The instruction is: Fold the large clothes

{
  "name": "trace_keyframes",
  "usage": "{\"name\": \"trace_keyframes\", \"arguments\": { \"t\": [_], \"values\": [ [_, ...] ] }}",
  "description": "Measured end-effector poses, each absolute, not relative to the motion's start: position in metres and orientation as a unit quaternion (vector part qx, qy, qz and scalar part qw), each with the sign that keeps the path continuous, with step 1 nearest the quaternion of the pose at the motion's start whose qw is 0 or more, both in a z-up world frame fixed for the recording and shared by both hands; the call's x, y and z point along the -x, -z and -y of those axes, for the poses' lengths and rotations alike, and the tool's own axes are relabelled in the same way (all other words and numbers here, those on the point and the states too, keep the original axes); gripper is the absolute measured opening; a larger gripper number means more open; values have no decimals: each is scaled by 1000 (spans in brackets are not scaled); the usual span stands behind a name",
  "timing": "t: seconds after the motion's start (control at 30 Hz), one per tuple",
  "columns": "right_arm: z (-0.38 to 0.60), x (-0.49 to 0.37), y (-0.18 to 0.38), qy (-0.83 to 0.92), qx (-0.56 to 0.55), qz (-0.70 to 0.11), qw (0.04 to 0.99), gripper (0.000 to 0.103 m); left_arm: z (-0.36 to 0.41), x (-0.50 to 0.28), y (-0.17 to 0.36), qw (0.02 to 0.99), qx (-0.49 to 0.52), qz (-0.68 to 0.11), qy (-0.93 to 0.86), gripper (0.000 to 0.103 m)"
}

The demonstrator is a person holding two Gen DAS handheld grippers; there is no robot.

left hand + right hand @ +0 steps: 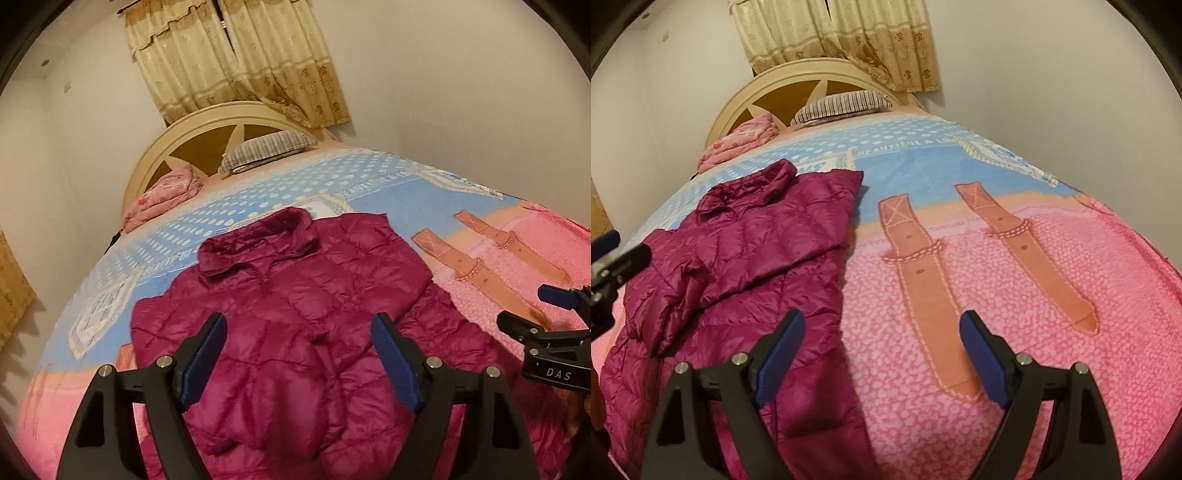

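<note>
So the magenta puffer jacket (pixel 295 314) lies front-up on the bed (pixel 1015 277), collar toward the headboard (pixel 207 147), with what looks like both sleeves already laid across the chest, though the folds are hard to read through the fisheye. The left gripper (pixel 299 362) hangs over the hem end and the right gripper (pixel 882 354) just off its side edge, both with jaws wide and nothing between them. That quilted nylon is slick and puffy, so I'd pinch deep into the hem corners, grab both layers, then carry the bottom up toward the collar slowly so the trapped air doesn't spring it back open.
</note>
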State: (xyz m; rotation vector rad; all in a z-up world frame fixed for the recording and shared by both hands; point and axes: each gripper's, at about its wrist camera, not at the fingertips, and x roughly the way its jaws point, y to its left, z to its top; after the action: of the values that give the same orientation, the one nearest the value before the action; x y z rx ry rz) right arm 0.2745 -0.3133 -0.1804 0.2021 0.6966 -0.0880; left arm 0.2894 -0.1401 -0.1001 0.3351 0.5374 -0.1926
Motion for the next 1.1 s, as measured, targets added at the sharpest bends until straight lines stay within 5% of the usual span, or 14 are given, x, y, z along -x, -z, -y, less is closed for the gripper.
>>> {"name": "trace_keyframes", "arguments": {
  "t": [0.63,0.7,0.77,0.93,1.1],
  "values": [
    [185,-324,159,-162,-144,-394,893,76,-46,-350,137,924,-64,-376,-28,81],
    [168,-335,167,-175,-135,-408,886,65,-58,-353,137,922,-53,-383,-32,81],
    [155,-344,178,-183,-121,-428,877,38,-72,-355,136,922,-47,-382,-41,81],
    [159,-345,186,-140,-93,-424,890,26,-96,-364,138,919,-35,-387,-63,81],
    [159,-337,184,-145,-55,-441,884,30,-97,-386,126,922,-3,-384,-53,81]
  ]
}}
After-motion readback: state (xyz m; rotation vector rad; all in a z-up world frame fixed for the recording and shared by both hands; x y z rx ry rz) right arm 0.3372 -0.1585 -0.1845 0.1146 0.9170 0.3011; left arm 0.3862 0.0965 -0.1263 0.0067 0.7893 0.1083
